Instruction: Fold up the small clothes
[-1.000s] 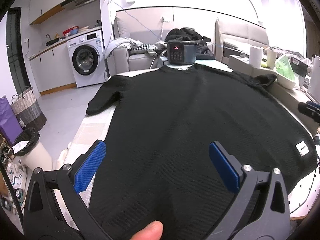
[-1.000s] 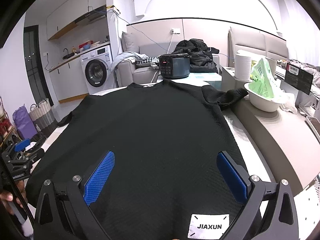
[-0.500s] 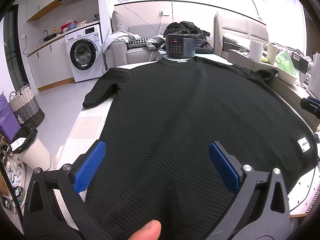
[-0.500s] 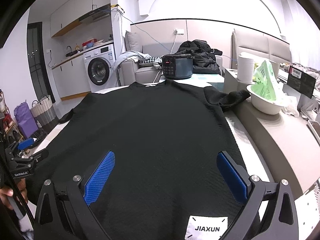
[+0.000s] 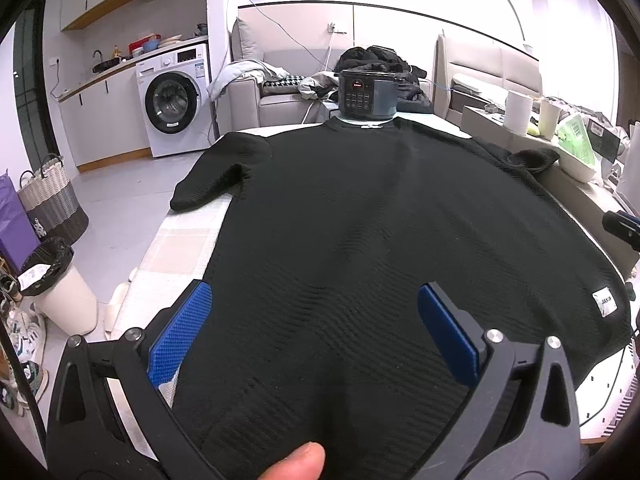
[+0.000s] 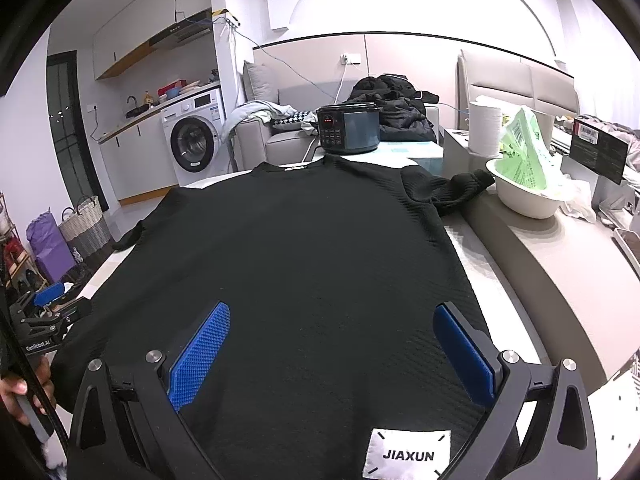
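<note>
Black knit sweater [image 6: 304,264] lies flat on the light table [image 5: 188,240], collar at the far edge, hem nearest both cameras, white JIAXUN label [image 6: 408,454] on the hem at its right corner. Left gripper [image 5: 316,332] and right gripper [image 6: 332,344] sit over the hem, fingers spread, nothing between them; left sleeve hangs off the table's left edge, right sleeve reaches toward the white bowl [image 6: 524,196] on the right. Dark round electric cooker [image 6: 348,128] stands just behind the collar, grey sofa [image 5: 276,100] behind that, white washing machine [image 5: 172,100] far left.
</note>
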Tool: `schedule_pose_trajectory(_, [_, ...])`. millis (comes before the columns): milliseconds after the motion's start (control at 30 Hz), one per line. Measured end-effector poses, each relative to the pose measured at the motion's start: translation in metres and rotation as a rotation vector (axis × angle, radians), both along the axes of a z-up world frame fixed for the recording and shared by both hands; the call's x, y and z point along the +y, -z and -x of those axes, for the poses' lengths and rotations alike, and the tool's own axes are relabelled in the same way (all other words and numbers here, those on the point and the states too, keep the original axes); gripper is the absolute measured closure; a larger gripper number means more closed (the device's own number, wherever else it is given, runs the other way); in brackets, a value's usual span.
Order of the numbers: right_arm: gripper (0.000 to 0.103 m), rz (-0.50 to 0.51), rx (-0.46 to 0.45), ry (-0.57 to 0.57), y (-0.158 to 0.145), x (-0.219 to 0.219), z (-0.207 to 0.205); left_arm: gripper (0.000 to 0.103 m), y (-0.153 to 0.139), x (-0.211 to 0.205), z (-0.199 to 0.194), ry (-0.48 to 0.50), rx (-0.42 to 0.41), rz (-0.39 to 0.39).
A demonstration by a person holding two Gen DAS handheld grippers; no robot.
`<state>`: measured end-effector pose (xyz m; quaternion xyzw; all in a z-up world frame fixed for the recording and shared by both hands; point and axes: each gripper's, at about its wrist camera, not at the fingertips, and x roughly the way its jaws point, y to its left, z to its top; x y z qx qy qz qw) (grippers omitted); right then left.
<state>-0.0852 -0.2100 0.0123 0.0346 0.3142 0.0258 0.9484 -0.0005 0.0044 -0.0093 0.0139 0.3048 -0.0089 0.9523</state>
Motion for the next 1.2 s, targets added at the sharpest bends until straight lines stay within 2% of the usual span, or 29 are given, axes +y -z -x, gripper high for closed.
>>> schedule_pose_trajectory(400, [0.000,-0.017,-0.005,0.037,-0.003,-0.009,0.000,0.001,-0.002,0.003,-0.002,-0.007,-0.004,-0.005])
schedule_pose_trajectory(633, [0.000,-0.032,0.024,0.081,-0.006,-0.014,-0.010,0.001,-0.013,0.002,-0.012,0.000,-0.025,-0.006])
schedule_pose_trajectory(867, [0.000,-0.030,0.026,0.132,-0.026,-0.028,-0.033,0.001,-0.023,-0.004,-0.034,0.030,-0.025,0.002])
schedule_pose_trajectory(1067, [0.000,-0.138,0.064,0.207,-0.027,-0.065,-0.076,0.001,-0.020,-0.010,-0.071,0.058,0.008,0.024])
schedule_pose_trajectory(1200, [0.016,-0.184,0.112,0.290,-0.013,-0.086,-0.119,0.001,-0.015,-0.011,-0.105,0.076,0.049,0.062])
